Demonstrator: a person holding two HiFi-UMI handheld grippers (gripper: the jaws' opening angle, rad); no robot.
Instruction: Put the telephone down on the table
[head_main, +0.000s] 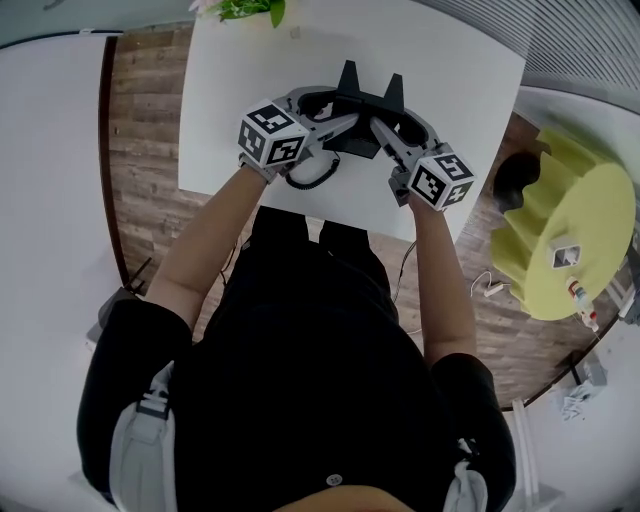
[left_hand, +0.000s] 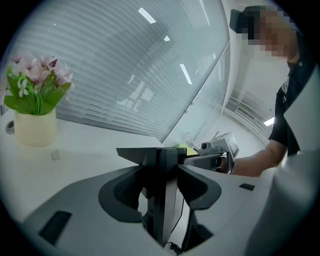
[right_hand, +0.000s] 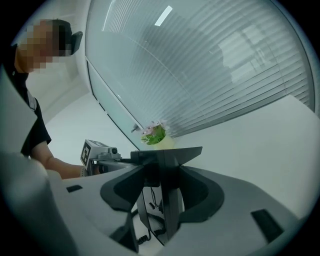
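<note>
A black telephone (head_main: 365, 112) with a sloping wedge-shaped body hangs just above the white table (head_main: 455, 60), held at both ends. My left gripper (head_main: 335, 112) is shut on its left end and my right gripper (head_main: 400, 128) on its right end. The coiled cord (head_main: 315, 176) hangs below towards the table's near edge. In the left gripper view the telephone's (left_hand: 161, 159) edge stands between the left gripper's (left_hand: 161, 189) jaws, with the right gripper (left_hand: 216, 154) beyond. The right gripper view shows the telephone (right_hand: 167, 157) between the right gripper's (right_hand: 162, 194) jaws and the left gripper (right_hand: 99, 155) behind.
A cream pot of pink flowers (head_main: 245, 8) (left_hand: 35, 125) (right_hand: 155, 135) stands at the table's far left edge. A yellow-green round piece of furniture (head_main: 570, 240) sits to the right of the table. Wood floor lies round the table; blinds cover the glass wall behind.
</note>
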